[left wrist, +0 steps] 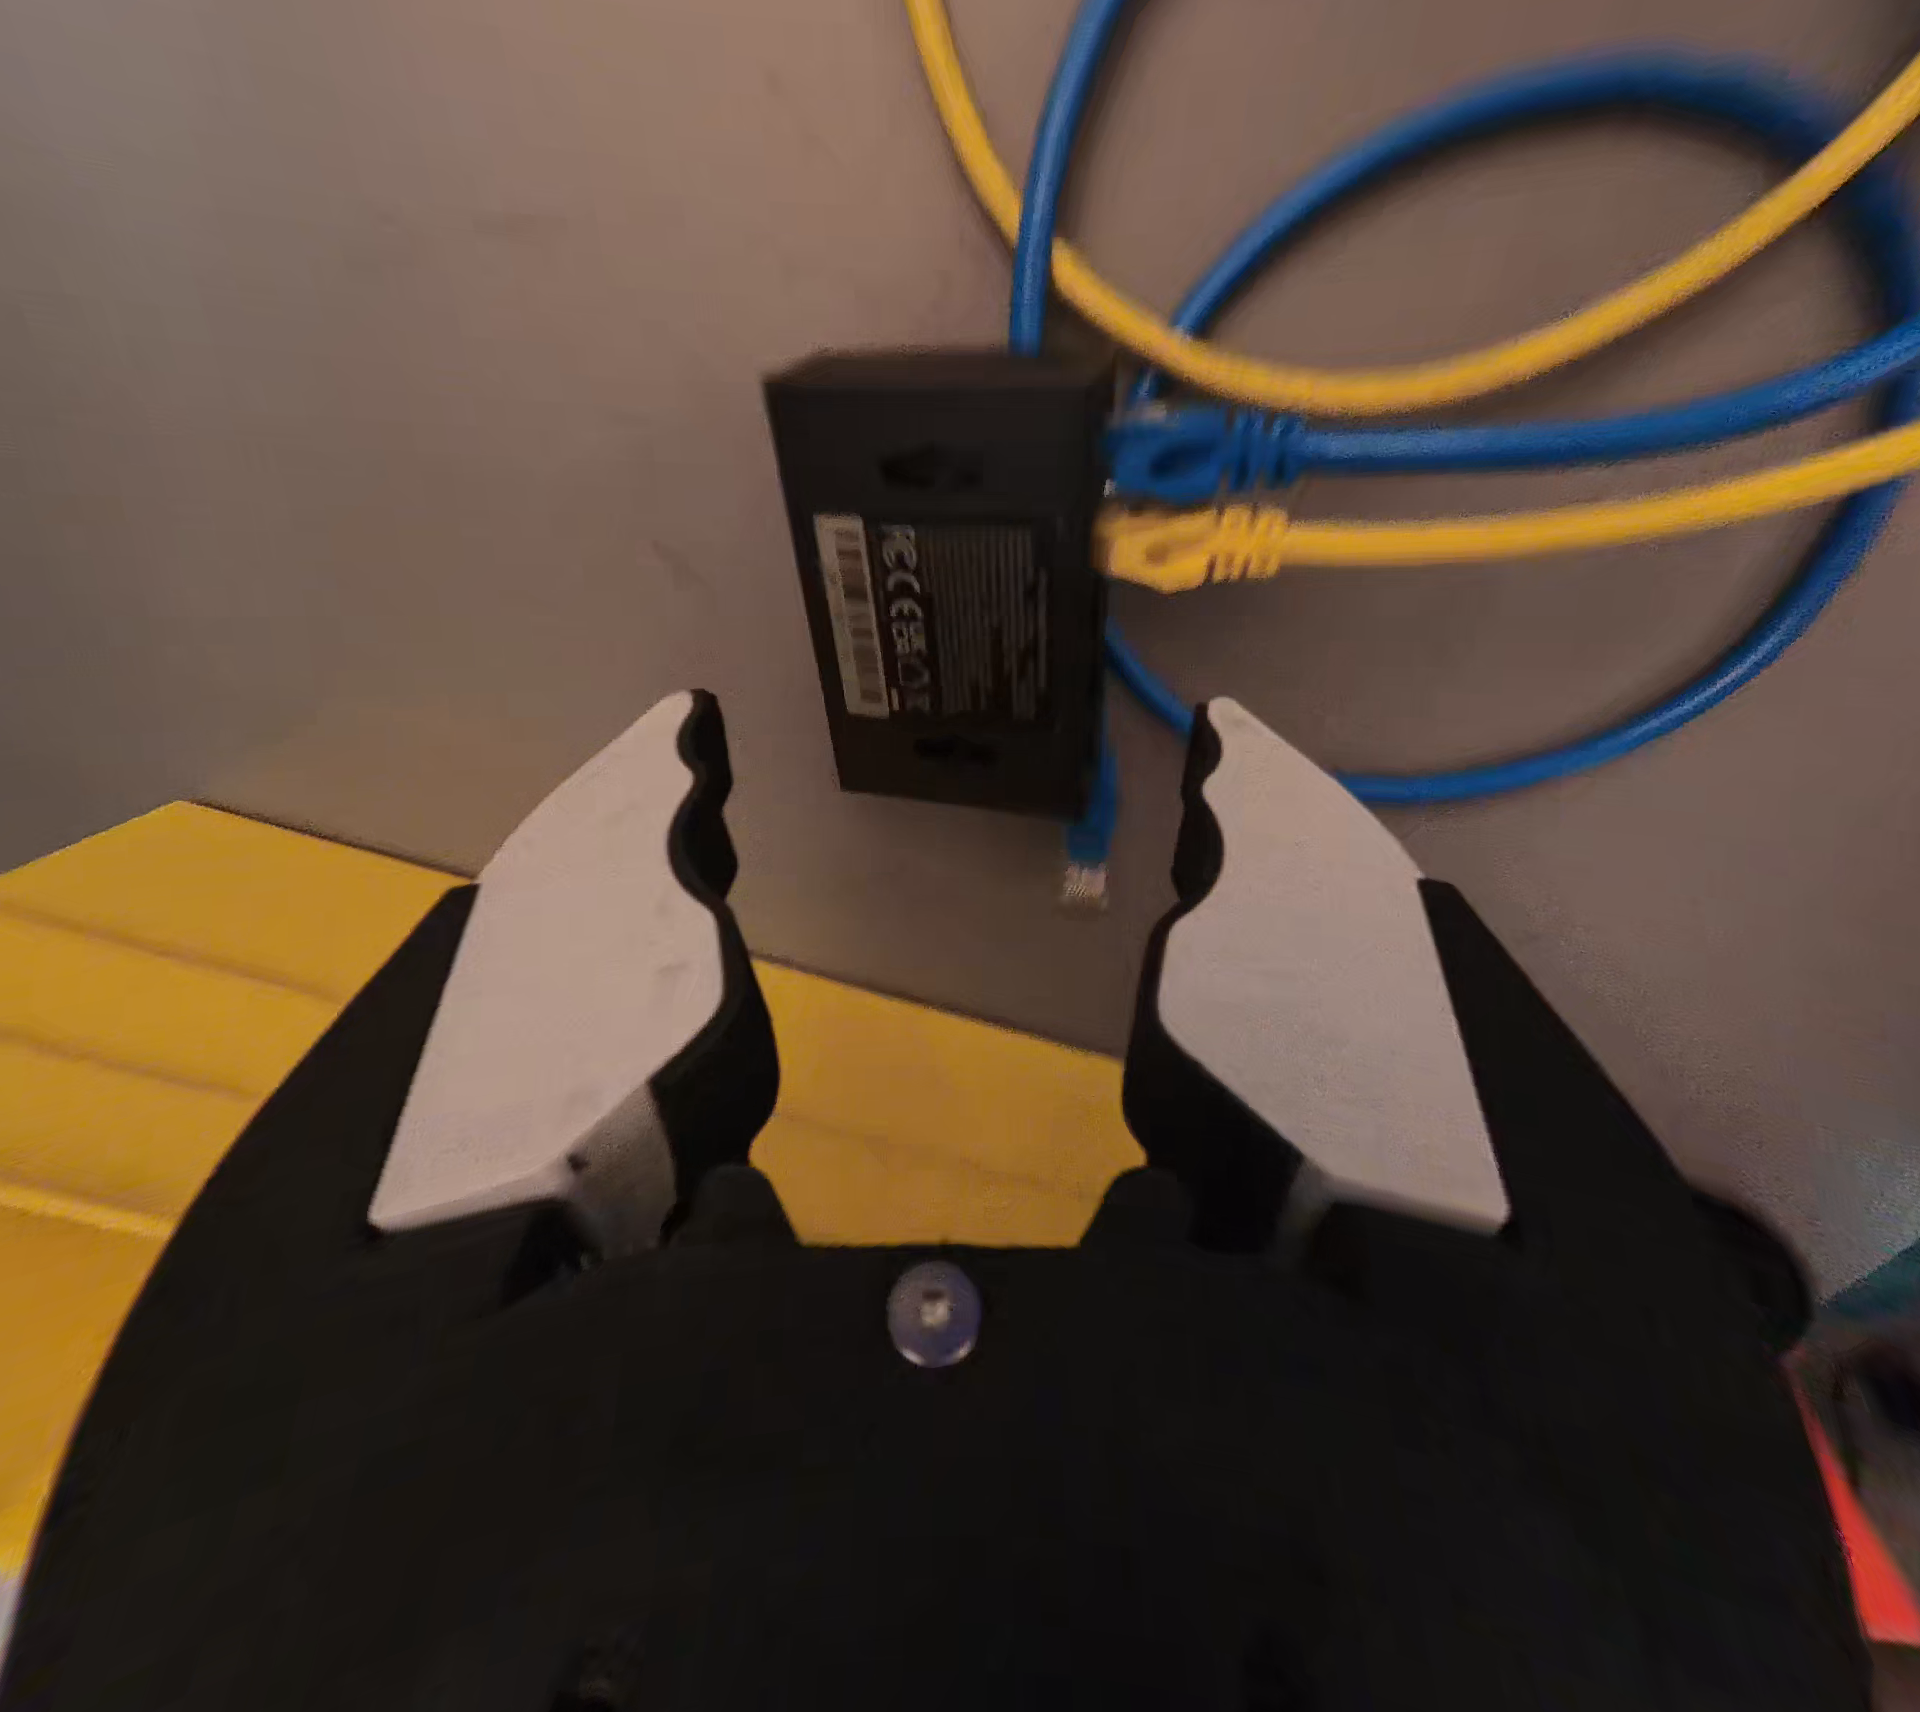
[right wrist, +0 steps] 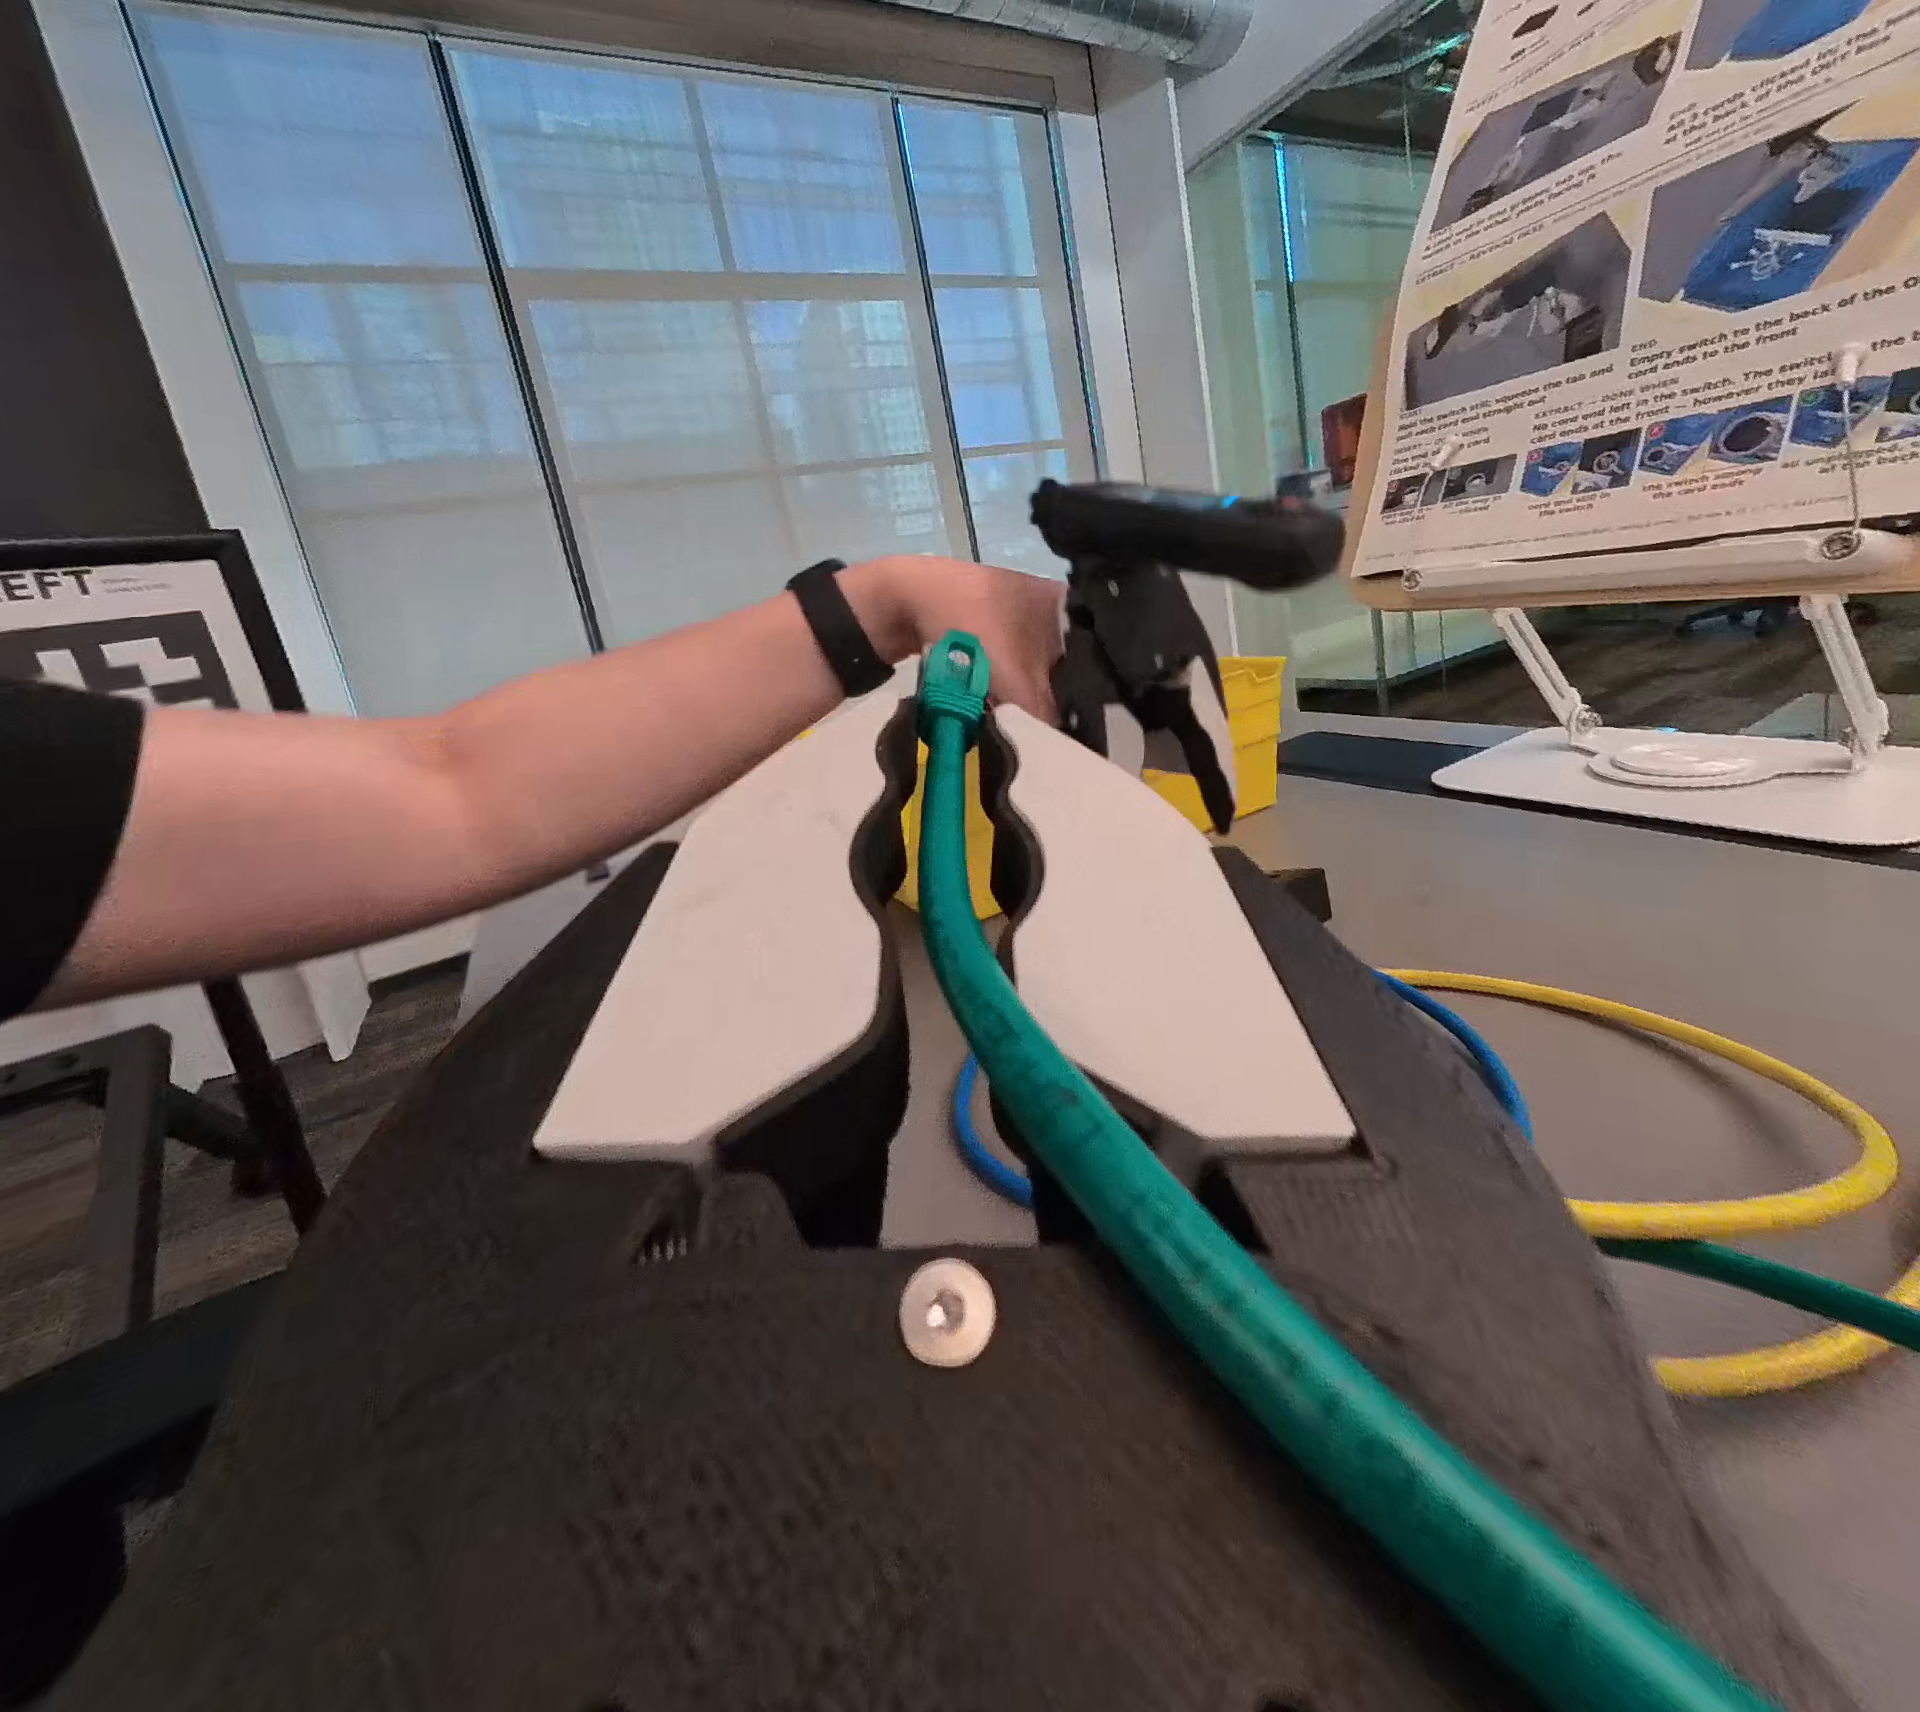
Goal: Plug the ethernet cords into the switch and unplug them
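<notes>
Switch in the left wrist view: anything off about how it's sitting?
Yes. The switch lies label side up, so it looks flipped upside down. The blue plug and yellow plug sit at its right side. A loose blue cord end lies at its near corner, unplugged.

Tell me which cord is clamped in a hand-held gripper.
The green cord, pinched in the shut right hand-held gripper. The blue cord and yellow cord sit plugged into the switch, untouched.
</notes>
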`<state>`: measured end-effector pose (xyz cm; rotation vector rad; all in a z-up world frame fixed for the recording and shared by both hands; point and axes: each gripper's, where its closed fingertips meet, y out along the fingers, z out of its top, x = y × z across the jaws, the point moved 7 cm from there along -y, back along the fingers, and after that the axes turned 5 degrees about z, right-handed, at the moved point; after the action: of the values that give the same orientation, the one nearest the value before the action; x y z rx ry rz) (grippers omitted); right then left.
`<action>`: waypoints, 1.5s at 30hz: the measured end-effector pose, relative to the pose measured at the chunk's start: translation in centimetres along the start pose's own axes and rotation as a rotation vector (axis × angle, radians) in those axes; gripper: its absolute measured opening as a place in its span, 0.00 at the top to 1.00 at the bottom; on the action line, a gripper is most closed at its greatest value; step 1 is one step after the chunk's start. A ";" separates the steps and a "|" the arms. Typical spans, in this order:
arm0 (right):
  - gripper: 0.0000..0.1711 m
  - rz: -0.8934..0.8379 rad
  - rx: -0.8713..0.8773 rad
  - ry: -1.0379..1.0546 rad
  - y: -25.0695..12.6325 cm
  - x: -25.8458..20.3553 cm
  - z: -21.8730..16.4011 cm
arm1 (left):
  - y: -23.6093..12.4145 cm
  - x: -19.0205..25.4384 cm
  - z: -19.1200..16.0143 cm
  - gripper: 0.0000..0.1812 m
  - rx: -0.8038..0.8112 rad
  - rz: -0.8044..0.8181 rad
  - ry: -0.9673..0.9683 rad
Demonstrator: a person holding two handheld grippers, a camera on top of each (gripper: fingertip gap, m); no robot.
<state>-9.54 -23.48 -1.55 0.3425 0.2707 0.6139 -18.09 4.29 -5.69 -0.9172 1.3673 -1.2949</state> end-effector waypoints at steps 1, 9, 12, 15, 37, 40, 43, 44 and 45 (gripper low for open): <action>0.93 0.003 0.002 -0.007 0.0 -0.1 0.1 | 0.7 0.1 -0.3 0.54 -0.072 0.008 0.043; 0.93 0.002 -0.009 -0.036 0.0 -0.5 0.2 | 3.0 -0.8 -0.9 0.59 -0.194 -0.096 0.016; 0.93 0.012 -0.020 -0.024 0.1 -0.6 0.1 | 3.0 -0.8 -0.6 0.67 -0.173 -0.154 -0.023; 0.93 0.014 -0.024 -0.029 0.1 -0.7 0.1 | 3.1 -1.0 -0.1 0.67 -0.186 -0.169 -0.056; 0.93 -0.037 -0.119 -0.164 1.1 -1.4 -0.6 | -5.6 -1.2 2.8 0.67 0.335 -0.085 -0.319; 0.93 -0.081 -0.236 -0.195 2.5 -1.1 -1.4 | -6.8 -0.2 2.5 0.67 0.437 -0.029 -0.331; 0.93 -0.212 -0.344 -0.284 3.7 0.2 -1.2 | -8.0 1.0 2.4 0.67 0.553 -0.008 -0.350; 0.93 -0.246 -0.353 -0.325 4.2 0.5 -0.7 | -8.4 1.4 2.4 0.67 0.585 0.000 -0.354; 0.93 -0.269 -0.341 -0.364 4.8 0.6 -0.1 | -8.8 1.6 2.4 0.67 0.614 0.004 -0.362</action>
<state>-11.54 -19.44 0.11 0.0809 -0.1374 0.3151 -17.09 0.94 2.91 -0.6696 0.6303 -1.3532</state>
